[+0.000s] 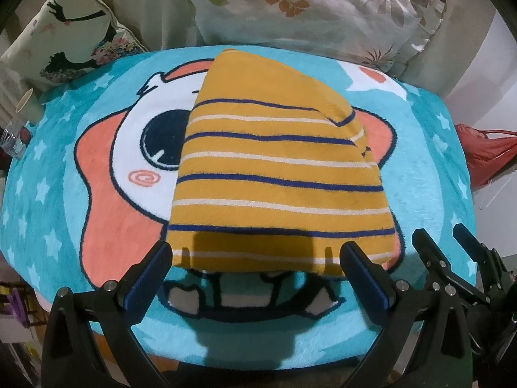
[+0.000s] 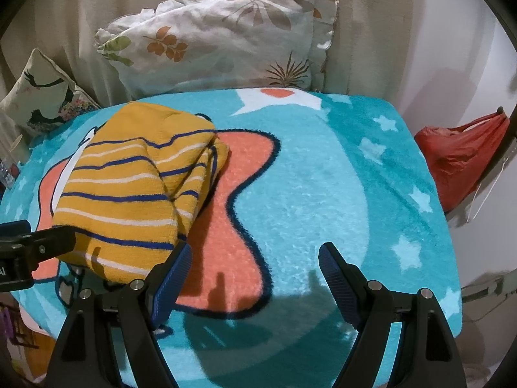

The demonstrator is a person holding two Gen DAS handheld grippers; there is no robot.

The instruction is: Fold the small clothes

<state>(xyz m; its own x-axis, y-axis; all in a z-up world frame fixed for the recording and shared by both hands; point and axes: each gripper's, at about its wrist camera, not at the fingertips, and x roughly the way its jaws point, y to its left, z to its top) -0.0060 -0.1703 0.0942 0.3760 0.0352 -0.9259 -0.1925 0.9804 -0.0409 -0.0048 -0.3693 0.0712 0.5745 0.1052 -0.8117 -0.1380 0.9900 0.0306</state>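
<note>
A folded mustard-yellow sweater [image 1: 278, 161] with navy and white stripes lies on the turquoise cartoon blanket [image 1: 429, 174]. My left gripper [image 1: 257, 255] hovers over the sweater's near hem with its jaws wide apart, and the hem lies between them without being pinched. In the right wrist view the sweater [image 2: 135, 190] sits at the left. My right gripper [image 2: 255, 252] stands open beside it over bare blanket [image 2: 323, 177], nothing between its fingers. The right gripper [image 1: 441, 232] also shows at the left view's right edge.
A floral pillow [image 2: 219, 42] and a small printed cushion [image 1: 64, 38] lean against the curtain behind the blanket. A red plastic bag [image 2: 458, 158] hangs off the right side. A paper cup [image 1: 29, 103] and a clear glass [image 1: 13, 139] stand at the far left.
</note>
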